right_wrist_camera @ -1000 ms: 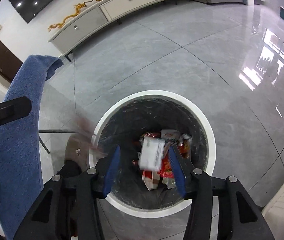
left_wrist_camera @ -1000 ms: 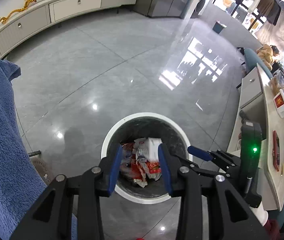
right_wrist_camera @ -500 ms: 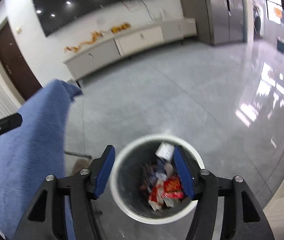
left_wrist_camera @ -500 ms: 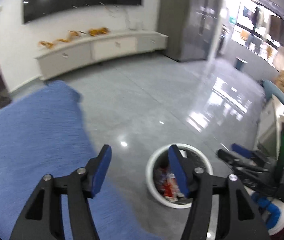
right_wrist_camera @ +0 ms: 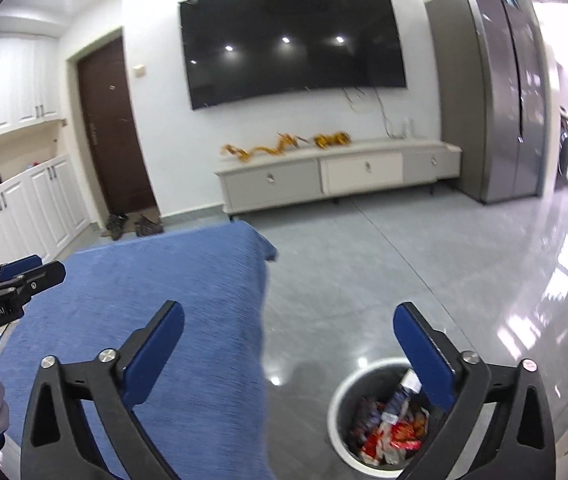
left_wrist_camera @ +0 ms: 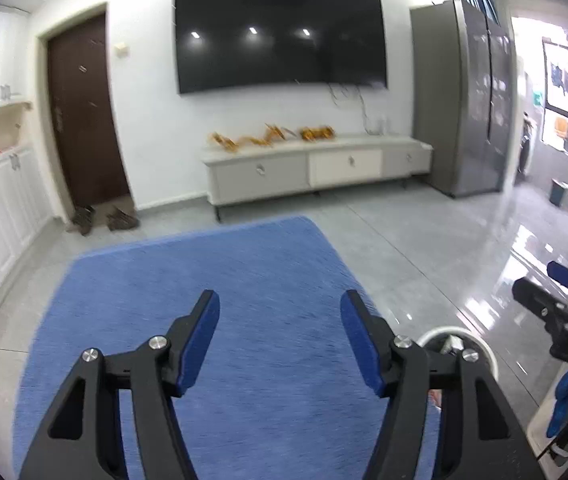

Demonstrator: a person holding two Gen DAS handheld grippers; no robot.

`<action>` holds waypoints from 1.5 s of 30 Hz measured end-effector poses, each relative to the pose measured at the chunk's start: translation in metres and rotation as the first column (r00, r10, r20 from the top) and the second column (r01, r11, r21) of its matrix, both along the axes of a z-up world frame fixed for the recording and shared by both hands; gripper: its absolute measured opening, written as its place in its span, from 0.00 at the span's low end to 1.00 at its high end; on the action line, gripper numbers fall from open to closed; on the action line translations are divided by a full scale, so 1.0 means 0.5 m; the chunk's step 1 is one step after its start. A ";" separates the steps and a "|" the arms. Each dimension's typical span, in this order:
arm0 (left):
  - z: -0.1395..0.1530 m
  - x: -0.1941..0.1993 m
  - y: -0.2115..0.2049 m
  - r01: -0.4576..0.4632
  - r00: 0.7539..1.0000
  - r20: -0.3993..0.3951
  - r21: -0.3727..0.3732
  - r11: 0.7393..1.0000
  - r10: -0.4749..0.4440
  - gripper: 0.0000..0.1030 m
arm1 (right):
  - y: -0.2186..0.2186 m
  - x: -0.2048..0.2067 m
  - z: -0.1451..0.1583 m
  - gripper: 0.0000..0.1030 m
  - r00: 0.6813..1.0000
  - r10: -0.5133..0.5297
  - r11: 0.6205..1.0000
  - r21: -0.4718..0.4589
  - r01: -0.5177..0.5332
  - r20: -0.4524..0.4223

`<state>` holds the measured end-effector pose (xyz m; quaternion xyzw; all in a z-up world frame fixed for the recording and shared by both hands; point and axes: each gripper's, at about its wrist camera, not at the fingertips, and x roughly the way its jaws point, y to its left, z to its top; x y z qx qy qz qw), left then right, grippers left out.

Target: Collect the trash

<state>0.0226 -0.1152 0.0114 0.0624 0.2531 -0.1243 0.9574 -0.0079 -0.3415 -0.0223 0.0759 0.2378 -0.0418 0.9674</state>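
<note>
The white-rimmed trash bin (right_wrist_camera: 334, 416) stands on the grey floor, filled with red and white wrappers (right_wrist_camera: 392, 432). My right gripper (right_wrist_camera: 288, 316) hangs above and to the left of it, jaws opening wide with nothing between them. In the left wrist view only a piece of the bin's rim (left_wrist_camera: 444, 330) shows behind a finger. Over the blue cloth (left_wrist_camera: 243, 280), my left gripper (left_wrist_camera: 279, 320) has its jaws opening and holds nothing. Each gripper also shows in the other's view: the left gripper (right_wrist_camera: 11, 280) at the left edge, the right gripper (left_wrist_camera: 556, 300) at the right edge.
The blue cloth (right_wrist_camera: 163, 280) covers a raised surface left of the bin. A low white TV cabinet (right_wrist_camera: 336, 172) and a wall TV (right_wrist_camera: 292, 40) stand across the glossy floor. A brown door (right_wrist_camera: 111, 128) with shoes (right_wrist_camera: 131, 224), white cupboards (right_wrist_camera: 35, 204) and a grey fridge (right_wrist_camera: 496, 92) line the walls.
Both grippers rose from just over the bin and tilted up toward the room. A white packet between the right jaws dropped into the bin. Both pairs of jaws spread wider.
</note>
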 end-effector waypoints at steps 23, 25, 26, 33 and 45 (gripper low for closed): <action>0.077 -0.137 0.160 -0.159 0.964 0.203 -0.069 0.985 0.170 1.00 | 0.147 -0.108 0.133 1.00 0.990 0.003 0.988 -0.156 0.019 0.143; 0.078 -0.134 0.161 -0.167 0.961 0.208 -0.074 0.983 0.179 1.00 | 0.140 -0.105 0.133 1.00 0.990 -0.007 0.988 -0.155 0.029 0.144; 0.079 -0.133 0.162 -0.169 0.961 0.210 -0.073 0.983 0.181 1.00 | 0.136 -0.103 0.134 1.00 0.989 -0.014 0.987 -0.156 0.037 0.145; 0.100 -0.110 0.163 -0.192 0.951 0.236 -0.057 0.980 0.201 1.00 | 0.115 -0.081 0.137 1.00 0.987 -0.064 0.983 -0.162 0.088 0.151; 0.100 -0.073 0.179 -0.200 0.951 0.227 -0.067 0.977 0.210 1.00 | 0.101 -0.038 0.136 1.00 0.985 -0.092 0.978 -0.175 0.118 0.147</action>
